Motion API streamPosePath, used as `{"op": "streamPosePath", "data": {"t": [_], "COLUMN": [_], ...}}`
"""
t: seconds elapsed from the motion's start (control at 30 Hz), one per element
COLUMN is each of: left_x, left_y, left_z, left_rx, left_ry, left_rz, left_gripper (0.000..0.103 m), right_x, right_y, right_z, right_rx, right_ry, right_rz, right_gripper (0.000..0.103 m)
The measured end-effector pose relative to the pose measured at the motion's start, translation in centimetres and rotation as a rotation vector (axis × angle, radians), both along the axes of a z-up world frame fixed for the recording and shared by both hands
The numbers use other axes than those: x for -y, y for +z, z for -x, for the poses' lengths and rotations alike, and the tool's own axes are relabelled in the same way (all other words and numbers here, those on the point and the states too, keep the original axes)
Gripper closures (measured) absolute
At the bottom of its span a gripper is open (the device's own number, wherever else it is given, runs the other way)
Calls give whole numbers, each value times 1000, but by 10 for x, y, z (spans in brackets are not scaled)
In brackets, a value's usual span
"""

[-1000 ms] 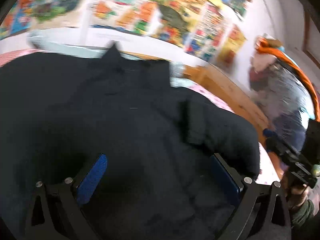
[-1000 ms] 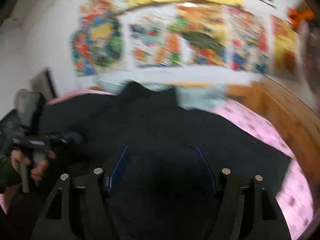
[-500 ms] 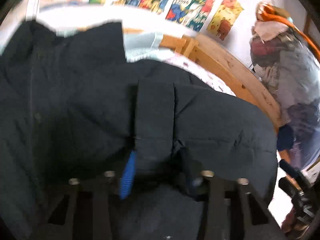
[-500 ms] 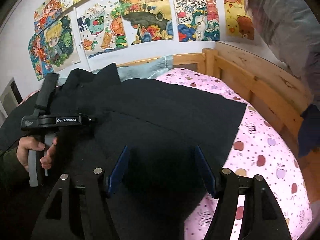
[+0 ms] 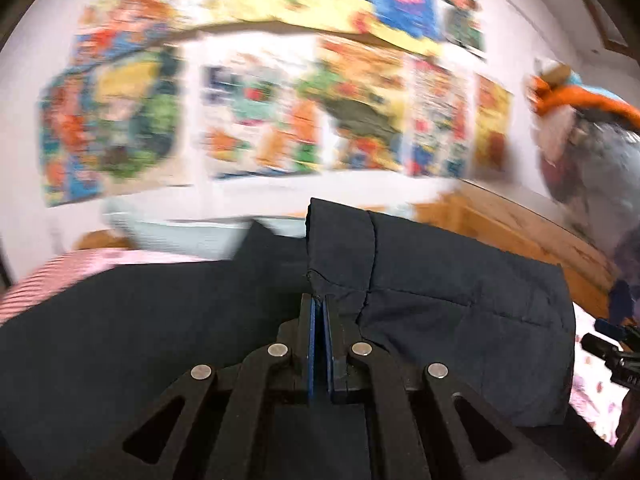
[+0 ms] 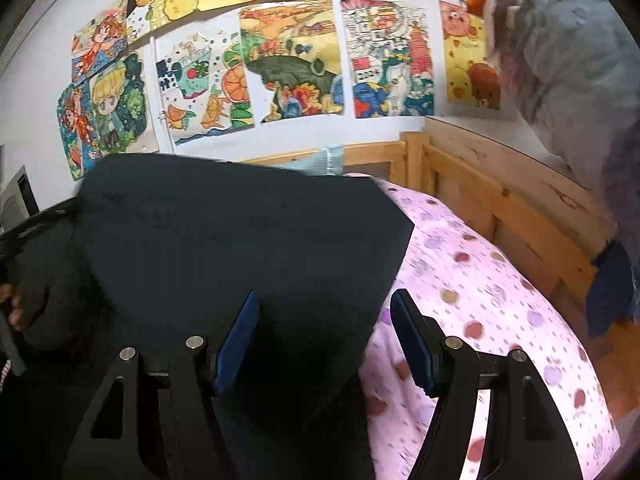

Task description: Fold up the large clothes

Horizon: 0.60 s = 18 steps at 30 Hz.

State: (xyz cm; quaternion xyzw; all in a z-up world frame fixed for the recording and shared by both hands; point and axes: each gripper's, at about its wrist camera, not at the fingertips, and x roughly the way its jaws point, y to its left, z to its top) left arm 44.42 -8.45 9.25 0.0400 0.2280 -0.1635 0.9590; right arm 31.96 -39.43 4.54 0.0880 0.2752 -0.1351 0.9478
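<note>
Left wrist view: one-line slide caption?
Left tool shut on a fold of the dark jacket, lifted over the bed.

The dark coat [image 5: 440, 300] is soft, matt cloth with stitched lines across it, so it looks puffy. The left gripper [image 5: 319, 308] is black matt plastic with shiny round metal pins, and its blue pads look a bit rough. The right gripper [image 6: 324, 320] is made the same way. The pink bed sheet [image 6: 500, 280] is smooth cloth with spots printed on it. The bed frame [image 6: 500, 200] is pale bare wood with knots. The drawings [image 6: 296, 60] on the wall are paper, a little curled.
</note>
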Motion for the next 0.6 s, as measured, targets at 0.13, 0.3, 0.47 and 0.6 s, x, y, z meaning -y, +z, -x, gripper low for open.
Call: {"op": "streamPosePath", "data": {"t": [0.13, 0.3, 0.47, 0.6], "left_x": [-47, -70, -84, -84], "left_y": [-11, -49, -68, -71], "left_z": [7, -2, 2, -2], "left_rx": [-40, -164, -172, -155], "left_ry": [141, 223, 306, 333], "left_rz": [-70, -74, -87, -131], "left_gripper": [99, 99, 99, 98], "right_x": [-13, -36, -58, -59], "right_y": [-1, -20, -33, -37], "right_z": [-42, -99, -118, -116], "right_rx": [-25, -105, -132, -117], "right_ry": [91, 199, 215, 214], "right_rz": [3, 24, 110, 120], "right_gripper": [39, 40, 40, 40]}}
